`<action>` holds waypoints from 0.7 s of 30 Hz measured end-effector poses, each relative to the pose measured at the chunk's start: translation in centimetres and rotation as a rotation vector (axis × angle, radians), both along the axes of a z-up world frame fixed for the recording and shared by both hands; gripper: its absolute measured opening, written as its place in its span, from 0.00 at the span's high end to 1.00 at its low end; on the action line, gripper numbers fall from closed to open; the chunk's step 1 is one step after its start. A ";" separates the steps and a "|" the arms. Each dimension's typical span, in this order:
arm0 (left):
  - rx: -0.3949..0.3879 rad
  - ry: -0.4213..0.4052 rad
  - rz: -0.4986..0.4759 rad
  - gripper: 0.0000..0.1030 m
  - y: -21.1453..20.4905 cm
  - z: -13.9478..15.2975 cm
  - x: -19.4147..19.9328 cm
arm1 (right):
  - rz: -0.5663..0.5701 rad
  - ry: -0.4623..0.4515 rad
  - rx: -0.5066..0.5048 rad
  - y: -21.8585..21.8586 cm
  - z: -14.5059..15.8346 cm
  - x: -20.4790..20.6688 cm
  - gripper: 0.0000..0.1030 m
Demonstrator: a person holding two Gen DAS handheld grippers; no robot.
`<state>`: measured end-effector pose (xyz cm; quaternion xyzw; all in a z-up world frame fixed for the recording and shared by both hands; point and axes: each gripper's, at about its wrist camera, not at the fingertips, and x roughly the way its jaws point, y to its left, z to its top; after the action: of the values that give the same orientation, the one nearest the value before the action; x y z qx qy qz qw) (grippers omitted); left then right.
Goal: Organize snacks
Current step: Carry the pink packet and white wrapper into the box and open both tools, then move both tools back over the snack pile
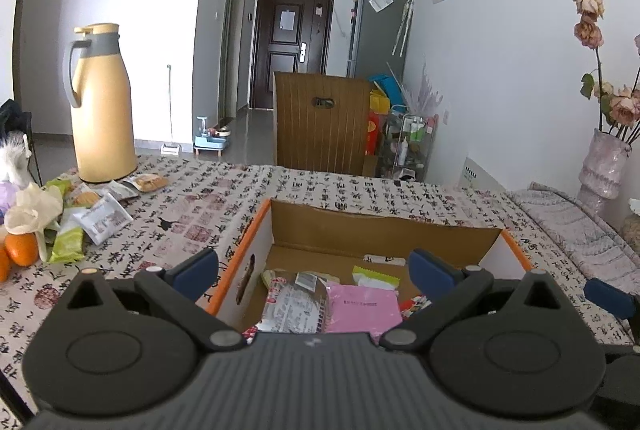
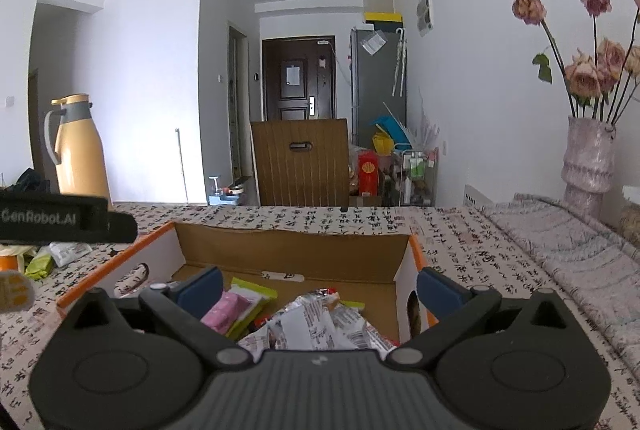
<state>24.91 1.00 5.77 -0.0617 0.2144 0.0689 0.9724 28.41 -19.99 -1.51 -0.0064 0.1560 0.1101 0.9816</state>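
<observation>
Snacks: several packets lie in an open cardboard box (image 1: 384, 230) with orange-edged white outer walls, standing on the table (image 1: 320, 186), which carries a cloth printed with black characters. In the left wrist view the box holds a pink packet (image 1: 362, 306), a clear-and-red printed packet (image 1: 296, 304) touching its left edge, and a pale green packet (image 1: 376, 276) behind them. In the right wrist view a crinkled silver-and-white packet (image 2: 316, 322) lies nearest the camera, with the pink packet (image 2: 226, 310) to its left.

More snacks remain loose on the table, left of the box and well apart from it: green packets (image 1: 70, 244), a white printed packet (image 1: 105, 218), biscuit packets (image 1: 150, 183) near the base of a tan thermos jug (image 1: 102, 106). 2 oranges (image 1: 18, 250) sit at the far left edge.

Left gripper (image 1: 314, 270): jaws spread fully wide over the box, nothing between them, pads touching no packet.
Right gripper (image 2: 320, 288): jaws likewise fully wide over the box, gripping nothing.

A vase of dried roses (image 2: 588, 158) stands at the right.
</observation>
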 end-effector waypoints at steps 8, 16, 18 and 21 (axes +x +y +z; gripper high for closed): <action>0.018 0.003 -0.005 0.00 0.0 0.5 -2.7 | 0.005 0.015 -0.004 -0.6 0.2 -2.9 0.00; 0.026 0.033 -0.006 0.00 0.8 -0.6 -5.6 | 0.013 0.052 -0.009 -1.6 -0.7 -6.0 0.00; 0.026 0.041 -0.007 0.00 1.1 -1.0 -6.3 | 0.012 0.060 -0.008 -1.9 -1.0 -6.7 0.00; 0.021 0.058 -0.006 0.00 1.6 -1.8 -7.1 | 0.012 0.073 -0.007 -2.3 -1.3 -7.7 0.00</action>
<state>17.82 2.60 4.00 -0.0486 0.2418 0.0700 0.9666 20.67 -22.32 -2.85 -0.0068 0.1919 0.1156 0.9746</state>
